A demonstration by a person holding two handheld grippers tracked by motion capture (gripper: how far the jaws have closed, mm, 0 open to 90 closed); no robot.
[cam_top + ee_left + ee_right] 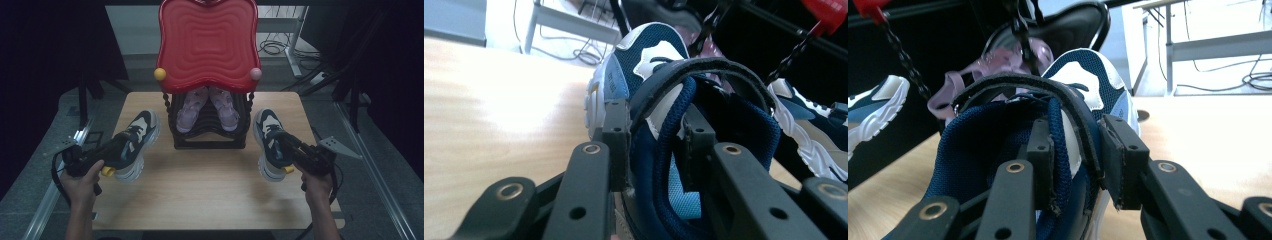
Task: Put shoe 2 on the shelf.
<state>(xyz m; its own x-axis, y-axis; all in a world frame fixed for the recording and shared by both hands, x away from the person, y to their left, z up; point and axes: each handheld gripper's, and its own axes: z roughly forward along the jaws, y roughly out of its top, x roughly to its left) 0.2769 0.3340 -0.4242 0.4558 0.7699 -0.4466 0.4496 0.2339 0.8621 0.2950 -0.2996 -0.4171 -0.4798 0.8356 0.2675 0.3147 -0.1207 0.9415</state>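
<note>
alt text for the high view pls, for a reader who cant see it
A person at a wooden table grips a navy and white sneaker in each handheld gripper: the left gripper on the left sneaker, the right gripper on the right sneaker. Between them a black rack holds pink shoes under a red wavy tray.

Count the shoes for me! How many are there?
4. One blue sneaker in the left gripper, another blue sneaker in the right gripper, two pink shoes on the black rack. More may hide behind.

Pink shoes [207, 107] (paired) inside black rack [209, 136].
</note>
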